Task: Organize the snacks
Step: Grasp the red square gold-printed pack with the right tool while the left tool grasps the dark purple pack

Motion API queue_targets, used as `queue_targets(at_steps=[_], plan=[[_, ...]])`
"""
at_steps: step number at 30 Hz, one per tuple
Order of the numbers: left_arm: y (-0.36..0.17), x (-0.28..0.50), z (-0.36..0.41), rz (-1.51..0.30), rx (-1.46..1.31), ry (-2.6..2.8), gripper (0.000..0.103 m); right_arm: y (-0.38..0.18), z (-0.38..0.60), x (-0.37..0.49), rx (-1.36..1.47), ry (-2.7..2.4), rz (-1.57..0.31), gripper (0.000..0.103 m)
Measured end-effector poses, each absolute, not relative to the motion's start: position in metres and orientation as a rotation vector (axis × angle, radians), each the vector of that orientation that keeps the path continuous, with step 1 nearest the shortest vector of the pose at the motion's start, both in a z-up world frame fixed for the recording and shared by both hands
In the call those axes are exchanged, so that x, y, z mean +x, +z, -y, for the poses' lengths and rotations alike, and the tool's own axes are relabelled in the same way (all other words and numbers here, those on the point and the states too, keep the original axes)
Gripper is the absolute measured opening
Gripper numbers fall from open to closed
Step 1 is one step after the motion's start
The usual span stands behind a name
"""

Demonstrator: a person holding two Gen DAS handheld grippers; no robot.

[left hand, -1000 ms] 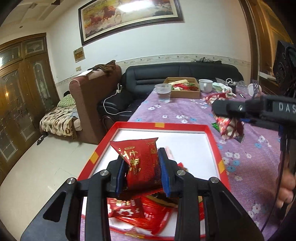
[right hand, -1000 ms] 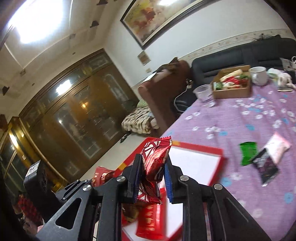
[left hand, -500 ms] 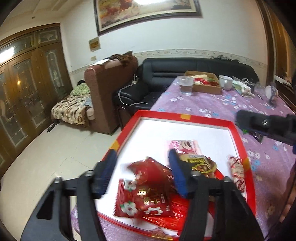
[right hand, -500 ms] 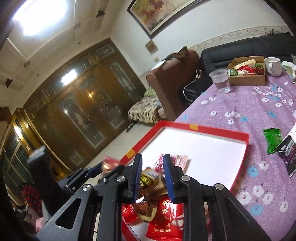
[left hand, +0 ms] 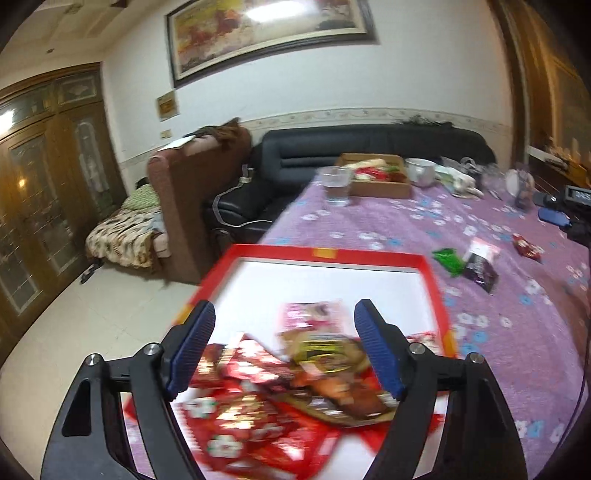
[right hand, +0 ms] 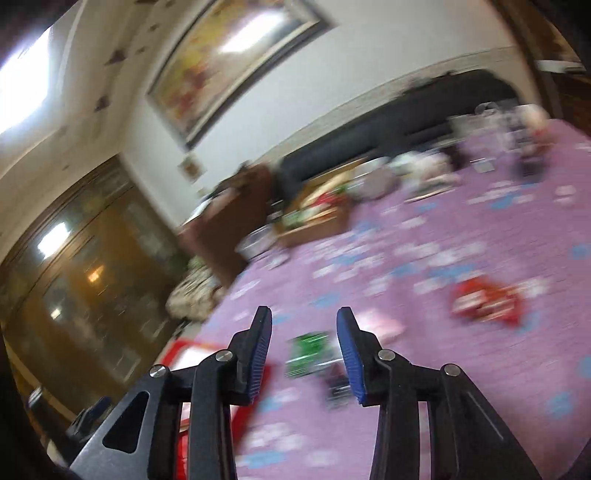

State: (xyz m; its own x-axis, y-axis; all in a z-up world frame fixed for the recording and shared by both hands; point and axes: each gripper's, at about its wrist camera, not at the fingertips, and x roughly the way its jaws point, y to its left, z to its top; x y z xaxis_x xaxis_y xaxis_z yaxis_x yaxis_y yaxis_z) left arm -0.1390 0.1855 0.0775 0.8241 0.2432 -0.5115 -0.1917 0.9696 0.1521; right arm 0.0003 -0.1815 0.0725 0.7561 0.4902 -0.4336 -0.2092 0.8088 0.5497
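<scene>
The right hand-held gripper (right hand: 304,350), jaws just opened partway and empty, is aimed at the green packet (right hand: 308,354) lying directly ahead on the table (right hand: 461,387); the left hand-held gripper (left hand: 284,347), just opened wide and empty, is kept over the red tray (left hand: 369,254), farther off.

Snacks split between tray and desk

Red and gold packets (left hand: 280,391) lie heaped below the left claw (left hand: 284,347); a green packet (right hand: 308,352) lies flat between the right claw's (right hand: 304,347) fingers.

A framed painting (left hand: 271,35) hung above a black sofa (left hand: 373,147); a brown armchair (left hand: 192,192) stood beside it; a clear glass (left hand: 337,185) and white mug (left hand: 419,170) sat on the purple floral tablecloth (left hand: 388,221).
</scene>
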Motion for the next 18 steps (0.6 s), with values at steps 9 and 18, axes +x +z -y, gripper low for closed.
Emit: queue_targets(at_steps=[9,18], plan=[[0.077,-0.119,-0.111,-0.614,0.201,0.067,0.078,0.026,0.261,0.062,0.659,0.213,-0.733,0.043],[0.071,-0.110,-0.087,-0.746,0.129,-0.064,0.078,0.001,0.239,0.095,0.591,0.306,-0.878,0.051]])
